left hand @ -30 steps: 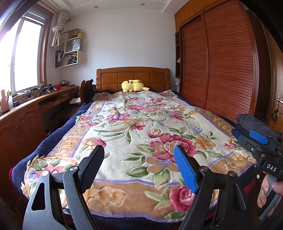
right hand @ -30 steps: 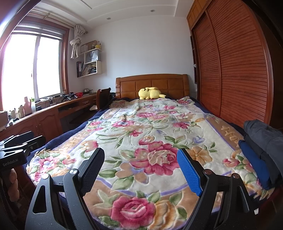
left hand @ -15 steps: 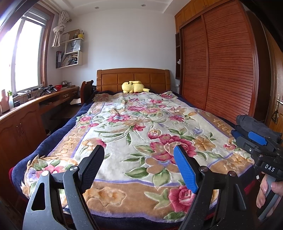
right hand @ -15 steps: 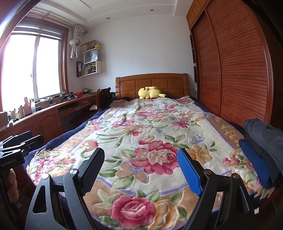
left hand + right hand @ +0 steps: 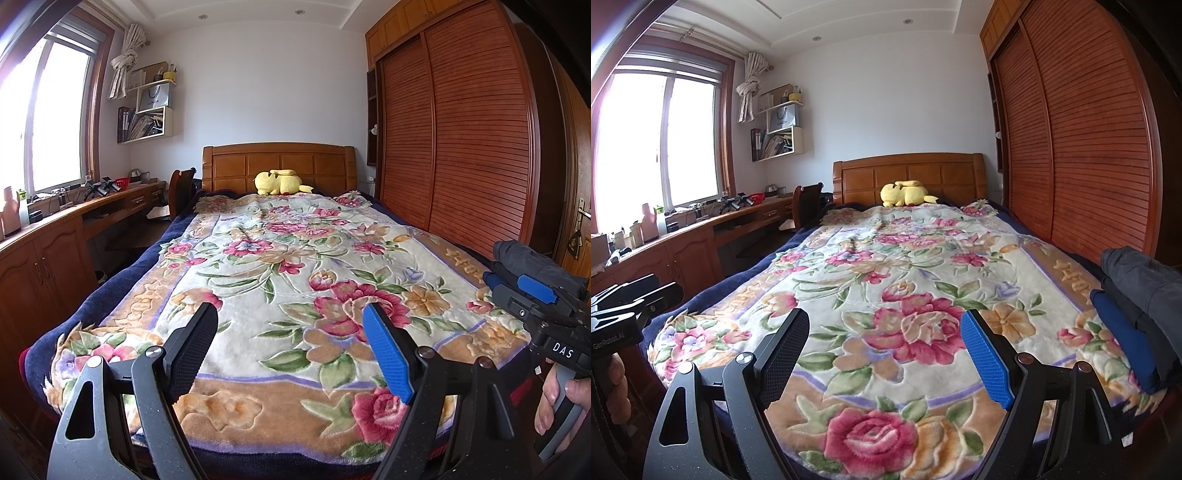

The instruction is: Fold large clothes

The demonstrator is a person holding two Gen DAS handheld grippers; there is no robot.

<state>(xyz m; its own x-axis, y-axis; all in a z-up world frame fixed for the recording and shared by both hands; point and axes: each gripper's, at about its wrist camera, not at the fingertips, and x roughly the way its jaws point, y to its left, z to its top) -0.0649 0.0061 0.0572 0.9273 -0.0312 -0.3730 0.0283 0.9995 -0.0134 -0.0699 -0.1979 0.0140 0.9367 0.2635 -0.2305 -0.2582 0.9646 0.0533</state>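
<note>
A pile of folded dark clothes lies on the bed's right edge, a grey garment [image 5: 1141,280] on top of a blue one [image 5: 1123,343]. In the left wrist view only the grey top [image 5: 528,258] shows, behind the other gripper. My left gripper [image 5: 290,317] hovers open over the foot of the bed with nothing between its fingers. My right gripper [image 5: 884,321] is open too and holds nothing, with the pile to its right. A hand [image 5: 557,398] grips the right gripper's handle.
A floral blanket [image 5: 295,258] covers the whole bed. A yellow plush toy [image 5: 280,181] lies at the wooden headboard. A wooden desk [image 5: 701,229] with small items runs along the left under the window. A slatted wardrobe [image 5: 461,147] stands on the right.
</note>
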